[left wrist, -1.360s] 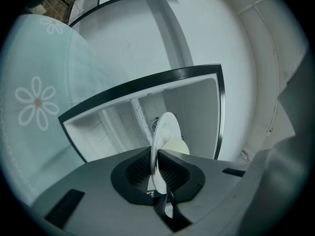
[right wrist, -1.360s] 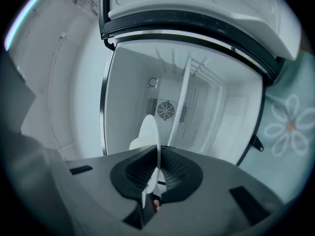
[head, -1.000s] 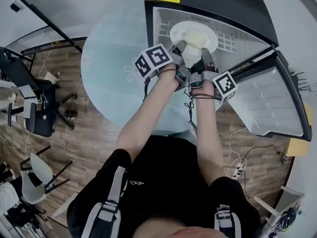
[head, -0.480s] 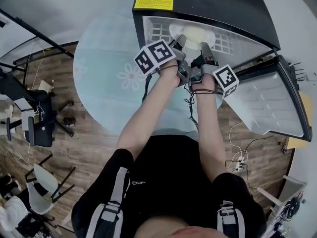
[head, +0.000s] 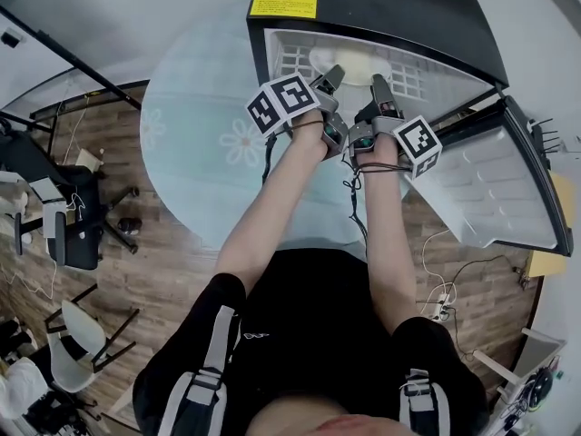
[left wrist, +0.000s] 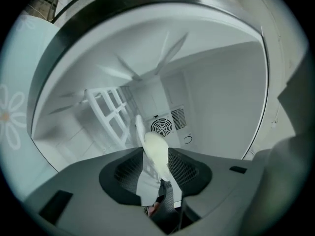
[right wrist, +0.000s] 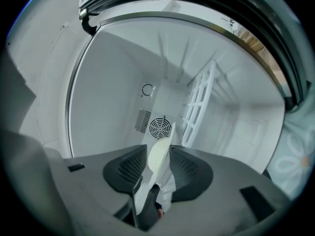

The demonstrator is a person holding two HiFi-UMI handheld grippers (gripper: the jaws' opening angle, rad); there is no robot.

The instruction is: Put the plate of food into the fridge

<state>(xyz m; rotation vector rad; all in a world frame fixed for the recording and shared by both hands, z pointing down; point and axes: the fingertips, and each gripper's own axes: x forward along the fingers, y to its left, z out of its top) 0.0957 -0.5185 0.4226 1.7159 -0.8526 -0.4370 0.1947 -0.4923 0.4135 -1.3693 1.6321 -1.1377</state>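
The white plate (head: 352, 62) with a pale mound of food lies on the wire shelf (head: 289, 57) inside the open black fridge (head: 390, 7). My left gripper (head: 330, 77) and right gripper (head: 380, 86) reach into the fridge at the plate's near rim. Both sets of jaws are opening. In the left gripper view the plate (left wrist: 153, 154) shows edge-on between the pads of the left gripper (left wrist: 156, 167), with a gap beside it. The right gripper view shows the same plate (right wrist: 158, 156) loose between the spread pads of the right gripper (right wrist: 158, 170).
The fridge door (head: 495, 189) hangs open to the right. The fridge stands on a round glass table (head: 200, 153) with flower prints. A fan vent (left wrist: 161, 127) sits in the back wall. Chairs (head: 73, 216) stand on the wooden floor at the left.
The plate went from in front of the fridge onto the shelf inside. Both grippers, which were shut on its rim, have spread their jaws.
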